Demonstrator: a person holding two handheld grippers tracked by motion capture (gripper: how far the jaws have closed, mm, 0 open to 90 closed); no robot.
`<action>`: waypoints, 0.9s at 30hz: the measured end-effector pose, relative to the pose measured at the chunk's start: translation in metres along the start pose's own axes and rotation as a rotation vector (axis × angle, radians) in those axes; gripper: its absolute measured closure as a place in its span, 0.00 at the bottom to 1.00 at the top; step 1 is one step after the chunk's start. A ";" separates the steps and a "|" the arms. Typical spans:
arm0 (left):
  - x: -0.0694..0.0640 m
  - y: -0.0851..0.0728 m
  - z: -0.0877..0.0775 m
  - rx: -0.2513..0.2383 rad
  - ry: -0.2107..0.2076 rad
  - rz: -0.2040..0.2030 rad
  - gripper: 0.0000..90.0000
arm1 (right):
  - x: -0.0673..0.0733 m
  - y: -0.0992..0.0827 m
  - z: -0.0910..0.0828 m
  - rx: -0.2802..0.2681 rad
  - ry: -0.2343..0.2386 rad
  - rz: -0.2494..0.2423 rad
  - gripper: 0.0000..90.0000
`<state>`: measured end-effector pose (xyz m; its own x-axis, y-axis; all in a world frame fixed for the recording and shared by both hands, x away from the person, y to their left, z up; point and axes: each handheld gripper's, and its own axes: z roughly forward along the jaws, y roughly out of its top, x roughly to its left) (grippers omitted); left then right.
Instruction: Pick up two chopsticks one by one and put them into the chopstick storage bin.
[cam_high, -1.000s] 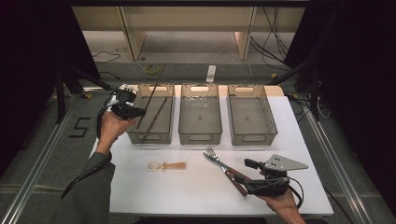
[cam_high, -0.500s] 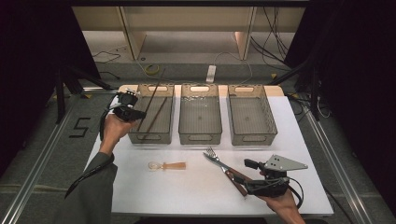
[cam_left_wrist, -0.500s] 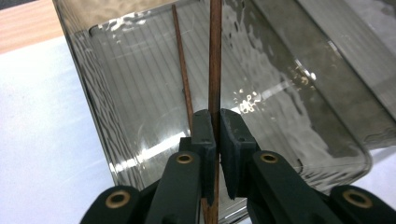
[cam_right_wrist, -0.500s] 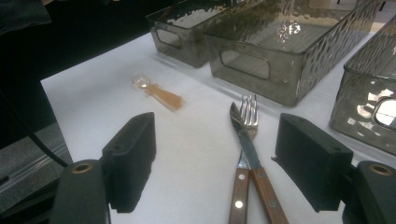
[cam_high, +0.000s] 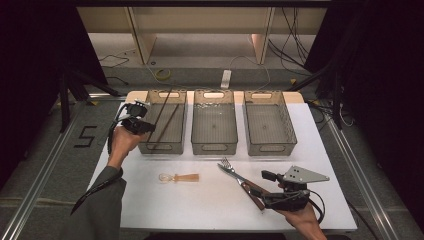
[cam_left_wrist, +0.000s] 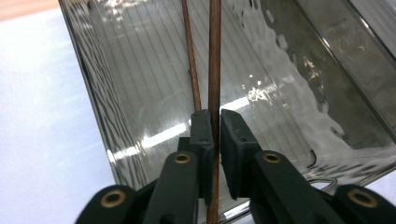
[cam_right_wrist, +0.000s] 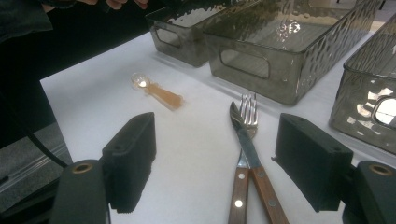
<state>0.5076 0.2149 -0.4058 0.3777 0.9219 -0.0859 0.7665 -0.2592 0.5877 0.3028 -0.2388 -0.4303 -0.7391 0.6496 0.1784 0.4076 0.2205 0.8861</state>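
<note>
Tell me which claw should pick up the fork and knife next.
Right. The right claw is open with the fork and knife lying between its jaws; the left claw is busy over the left bin with a chopstick.

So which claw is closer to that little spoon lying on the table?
Right. The right claw sits on the table just beyond the fork and knife from the small spoon; the left claw is up at the left bin, around a chopstick.
</note>
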 end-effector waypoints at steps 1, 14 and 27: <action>-0.001 0.000 0.000 -0.006 -0.003 0.001 0.83 | 0.000 0.000 0.000 0.000 -0.001 0.004 0.33; -0.031 -0.015 -0.031 -0.059 -0.089 0.074 0.35 | 0.000 0.000 -0.001 -0.002 -0.001 0.002 0.33; -0.057 -0.027 -0.046 -0.051 -0.119 0.211 0.20 | 0.002 0.000 -0.003 -0.010 0.001 -0.005 0.33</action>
<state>0.4416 0.1826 -0.3803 0.5873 0.8079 -0.0494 0.6381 -0.4246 0.6423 0.2996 -0.2396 -0.4282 -0.7414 0.6480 0.1744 0.3990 0.2167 0.8910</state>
